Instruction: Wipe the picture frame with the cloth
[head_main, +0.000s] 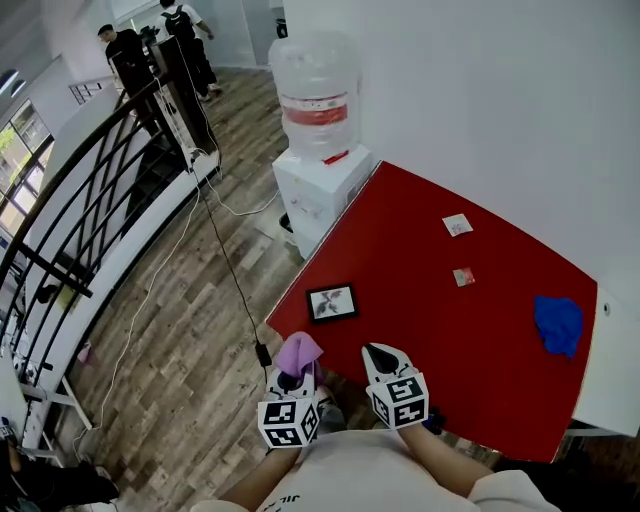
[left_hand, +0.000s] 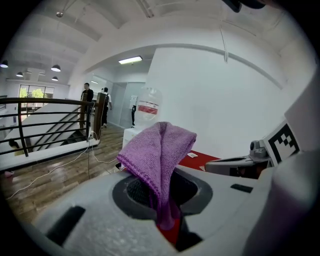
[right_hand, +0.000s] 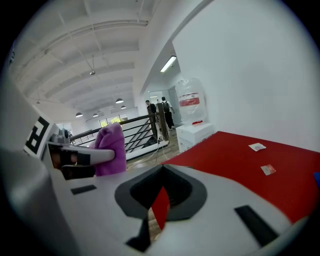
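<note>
A small black picture frame (head_main: 331, 302) lies flat near the left edge of the red table (head_main: 480, 340). My left gripper (head_main: 293, 377) hovers at the table's near left corner, just short of the frame. It is shut on a purple cloth (head_main: 299, 351) that sticks up out of its jaws (left_hand: 161, 155). My right gripper (head_main: 383, 358) hangs beside it over the table's near edge, shut with nothing in it (right_hand: 160, 200). In the right gripper view the purple cloth (right_hand: 111, 148) shows at the left.
A blue cloth (head_main: 558, 323) lies at the table's right side. Two small cards (head_main: 457, 225) (head_main: 463, 277) lie further back. A white water dispenser (head_main: 318, 130) stands at the far left corner. Cables (head_main: 225, 255) run over the wooden floor, with a black railing (head_main: 80, 200) beyond.
</note>
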